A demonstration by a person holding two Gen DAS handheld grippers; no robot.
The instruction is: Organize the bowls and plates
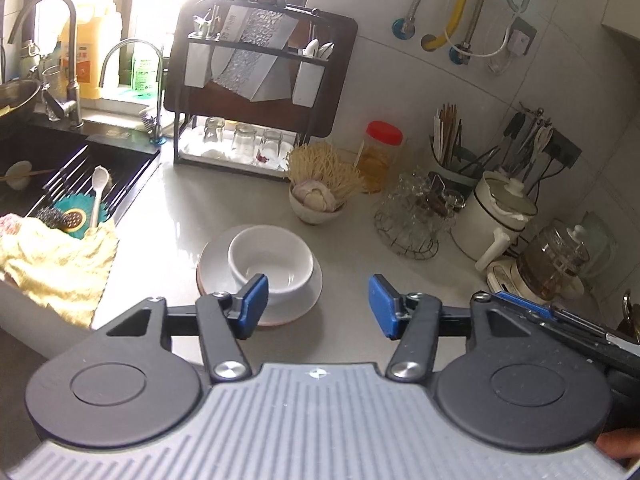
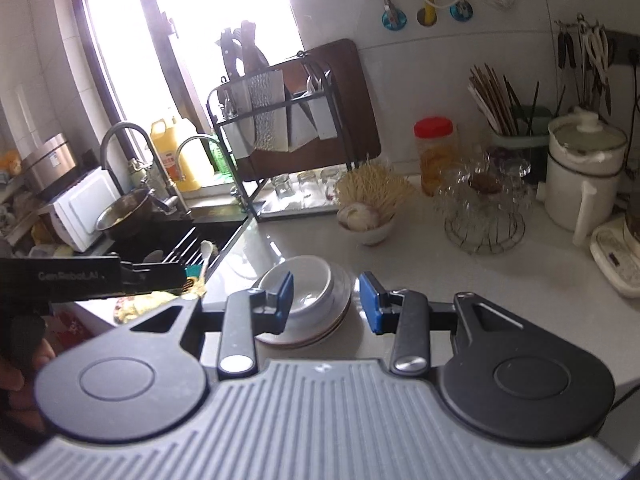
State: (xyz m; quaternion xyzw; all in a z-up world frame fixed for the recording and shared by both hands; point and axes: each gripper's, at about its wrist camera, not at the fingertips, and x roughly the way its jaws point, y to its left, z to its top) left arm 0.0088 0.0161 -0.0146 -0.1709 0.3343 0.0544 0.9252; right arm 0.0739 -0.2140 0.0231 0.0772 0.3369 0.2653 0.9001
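Observation:
A white bowl [image 1: 276, 260] sits inside a stack of white plates [image 1: 214, 268] on the grey counter. In the left wrist view my left gripper [image 1: 318, 306] hangs above the counter just in front of the stack, jaws apart with nothing between them; its left pad overlaps the bowl's rim in the picture. In the right wrist view the same bowl [image 2: 306, 282] and plates [image 2: 340, 304] lie just beyond my right gripper [image 2: 326, 306], whose jaws stand apart and empty. The left gripper's body [image 2: 92, 276] shows at the left edge there.
A sink [image 1: 48, 168] with a rack, spoon and yellow cloth [image 1: 60, 256] lies left. A knife and glass rack [image 1: 256, 92] stands behind. A small bowl of garlic and noodles [image 1: 320, 196], a red-lidded jar [image 1: 380, 152], a wire basket of glasses [image 1: 416, 216], a white pot [image 1: 496, 216] and utensil holders crowd the right.

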